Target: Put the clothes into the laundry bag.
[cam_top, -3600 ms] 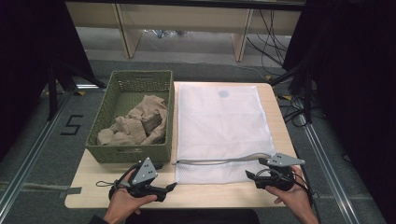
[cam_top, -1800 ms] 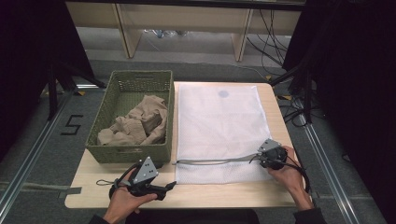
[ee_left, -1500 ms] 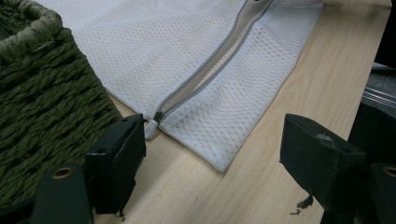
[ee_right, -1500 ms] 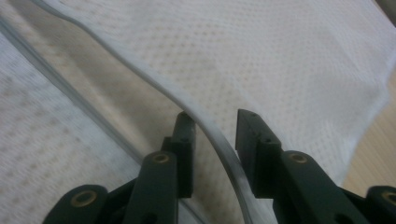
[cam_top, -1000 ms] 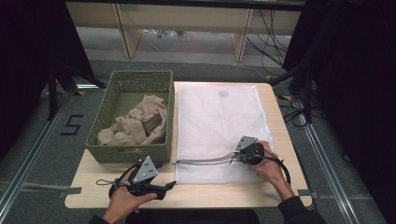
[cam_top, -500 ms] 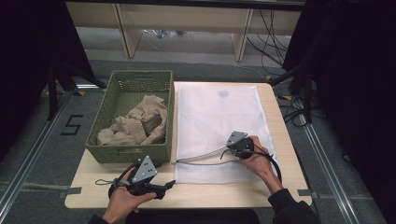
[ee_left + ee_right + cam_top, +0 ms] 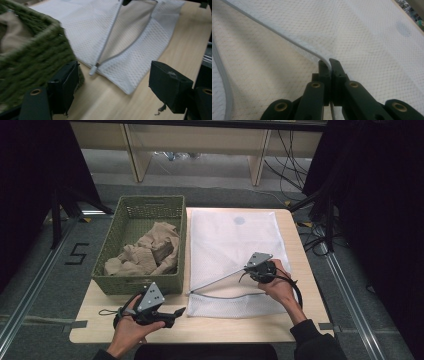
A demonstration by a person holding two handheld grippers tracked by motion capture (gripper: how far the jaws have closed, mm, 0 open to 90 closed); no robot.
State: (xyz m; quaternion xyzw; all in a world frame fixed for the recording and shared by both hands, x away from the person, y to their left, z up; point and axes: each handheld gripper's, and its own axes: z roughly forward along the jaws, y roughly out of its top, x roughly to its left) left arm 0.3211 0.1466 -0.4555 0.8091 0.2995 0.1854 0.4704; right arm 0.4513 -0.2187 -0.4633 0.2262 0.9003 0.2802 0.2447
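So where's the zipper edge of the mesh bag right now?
In the high view the zipper edge is lifted off the mesh bag, pinched in the right gripper, right of the green basket.

Bright overhead light on the table, dark surroundings; basket softly blurred close up.

Green woven basket holding crumpled beige cloth, on wooden table.

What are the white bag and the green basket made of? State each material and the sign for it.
White bag: looks like fine synthetic mesh, matte; tiny net holes and a zip edge show up close. Green basket: seemingly woven fibre or plastic wicker, matte; braided strands along its rim.
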